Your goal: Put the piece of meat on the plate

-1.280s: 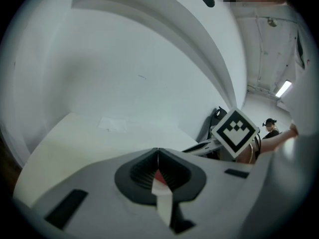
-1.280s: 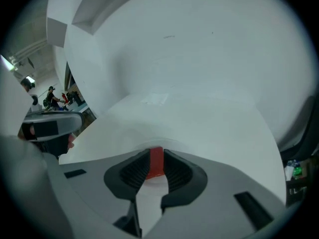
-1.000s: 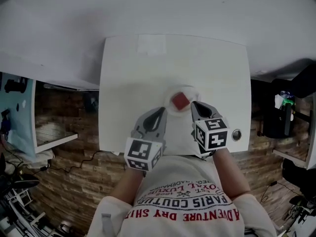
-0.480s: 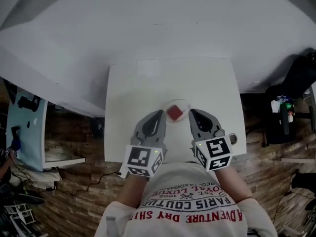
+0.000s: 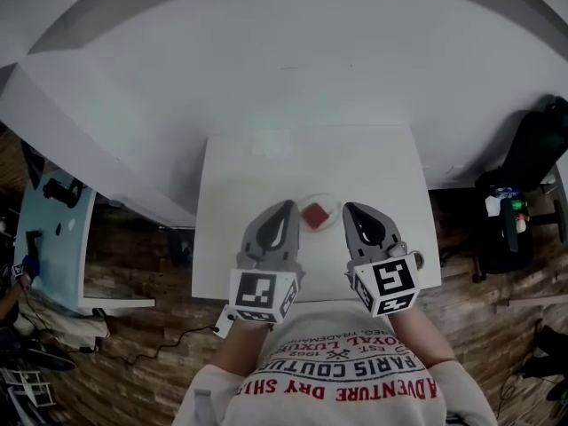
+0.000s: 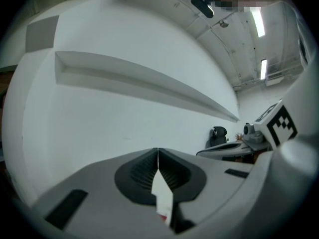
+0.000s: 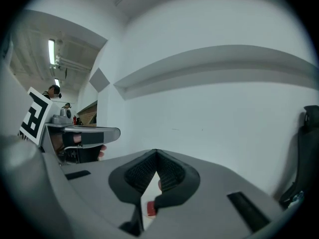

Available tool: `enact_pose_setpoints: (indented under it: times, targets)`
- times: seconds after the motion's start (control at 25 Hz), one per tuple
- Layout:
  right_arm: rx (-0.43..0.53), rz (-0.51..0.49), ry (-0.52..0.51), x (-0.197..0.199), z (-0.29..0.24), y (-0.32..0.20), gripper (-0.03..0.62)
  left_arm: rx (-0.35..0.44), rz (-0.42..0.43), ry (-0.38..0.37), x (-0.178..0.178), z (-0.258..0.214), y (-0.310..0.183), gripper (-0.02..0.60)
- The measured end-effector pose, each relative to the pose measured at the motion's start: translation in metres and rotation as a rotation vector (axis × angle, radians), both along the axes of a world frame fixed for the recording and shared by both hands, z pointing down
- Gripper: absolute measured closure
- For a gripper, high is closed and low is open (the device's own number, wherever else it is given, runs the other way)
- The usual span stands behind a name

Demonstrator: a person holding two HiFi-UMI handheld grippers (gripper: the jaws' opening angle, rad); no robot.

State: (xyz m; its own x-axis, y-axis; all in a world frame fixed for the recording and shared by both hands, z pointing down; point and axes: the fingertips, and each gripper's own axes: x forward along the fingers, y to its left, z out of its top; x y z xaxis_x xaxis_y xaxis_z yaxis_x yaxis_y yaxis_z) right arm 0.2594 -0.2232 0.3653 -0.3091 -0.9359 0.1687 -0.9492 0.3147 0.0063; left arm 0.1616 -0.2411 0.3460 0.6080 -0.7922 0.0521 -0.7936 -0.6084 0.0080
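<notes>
The grey left gripper (image 5: pixel 286 209) and the grey right gripper (image 5: pixel 349 211) point forward side by side, both with jaws together, empty.

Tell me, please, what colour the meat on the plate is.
Red: the small square piece of meat shows best in the head view.

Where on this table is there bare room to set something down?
The table is bare across its far half behind the plate, and in strips by its left and right edges. The near middle is crowded: meat on the plate, left gripper and right gripper flanking it.
</notes>
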Motion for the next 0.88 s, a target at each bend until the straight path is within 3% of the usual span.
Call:
enact_pose_setpoints:
  times: [0.88]
  targets:
    - [-0.022,0.034,0.003,0.021,0.016,0.005,0.582,-0.01,-0.006,-0.037,0.018,0.012,-0.003,0.574]
